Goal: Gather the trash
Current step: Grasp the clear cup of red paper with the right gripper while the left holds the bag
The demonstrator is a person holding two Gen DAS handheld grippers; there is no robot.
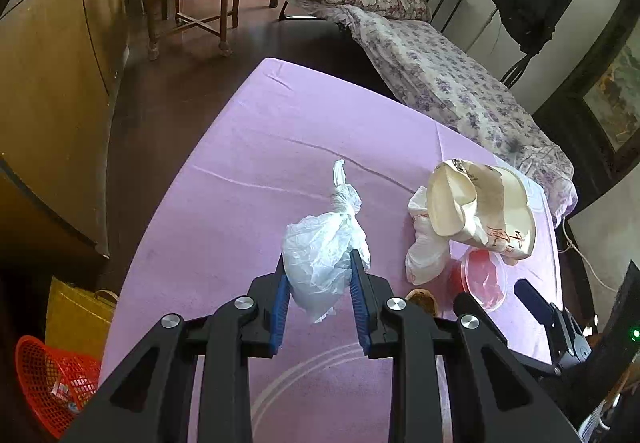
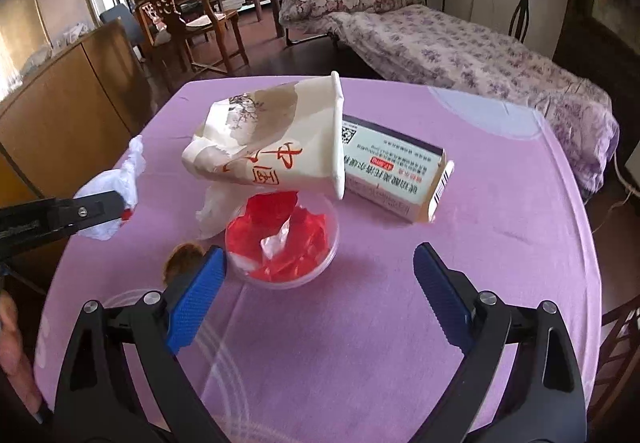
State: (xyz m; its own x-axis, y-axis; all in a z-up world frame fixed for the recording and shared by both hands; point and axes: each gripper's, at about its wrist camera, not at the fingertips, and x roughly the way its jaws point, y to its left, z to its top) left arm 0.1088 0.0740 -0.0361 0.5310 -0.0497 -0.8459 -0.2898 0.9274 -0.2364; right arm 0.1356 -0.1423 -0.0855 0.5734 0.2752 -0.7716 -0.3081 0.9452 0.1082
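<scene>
My left gripper [image 1: 318, 267] is shut on a knotted white plastic bag [image 1: 326, 243] and holds it above the purple table [image 1: 248, 147]. The bag also shows in the right wrist view [image 2: 114, 183], with the left gripper's fingers [image 2: 96, 209] on it. My right gripper [image 2: 318, 259] is open and empty, just in front of a clear plastic bowl with red wrapper inside [image 2: 282, 243]. A crushed paper cup with red characters [image 2: 280, 139] leans over the bowl. A white medicine box [image 2: 394, 173] lies behind it. A brown scrap [image 2: 182, 259] lies left of the bowl.
An orange mesh bin [image 1: 56, 379] and a yellow bag [image 1: 78, 317] stand on the floor at the table's left. A wooden cabinet [image 1: 56, 91] is at left. A bed with floral bedding [image 2: 460, 55] is behind the table at right. Wooden chairs [image 2: 192, 27] stand further back.
</scene>
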